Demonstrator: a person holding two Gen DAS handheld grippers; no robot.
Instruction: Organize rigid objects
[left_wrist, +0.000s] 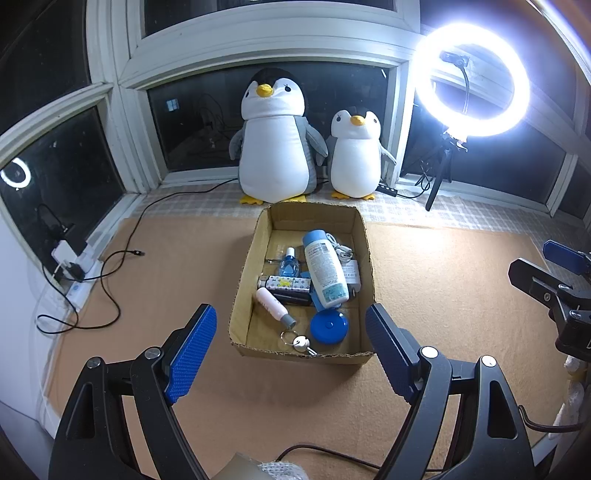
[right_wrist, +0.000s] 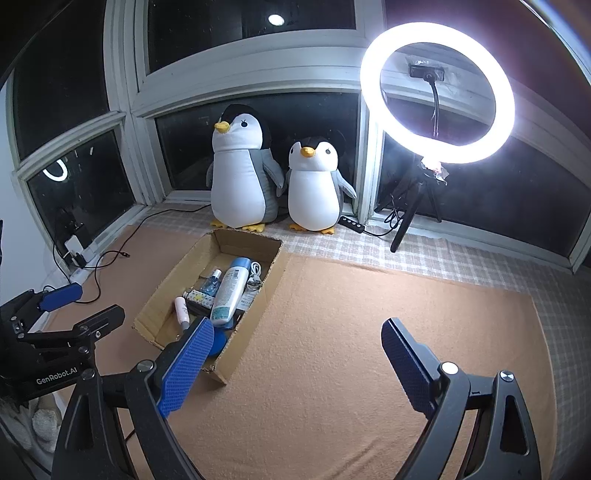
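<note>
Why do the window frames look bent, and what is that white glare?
Left wrist view: the fisheye lens bows the window frame, and the ring light blows out to white. Right wrist view: same curving, same glare, with the light mirrored in the dark pane.

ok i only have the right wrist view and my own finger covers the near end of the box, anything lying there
observer: yes, a round blue case lies flat by the cardboard box's front wall, its far edge under the foot of the big white bottle
operator: anything else down there
observer: a silver key on a ring, left of the case, just in front of the pink tube's grey cap
operator: and where's the left gripper aimed
observer: left gripper is open and empty, and its fingers frame that near end of the box
</note>
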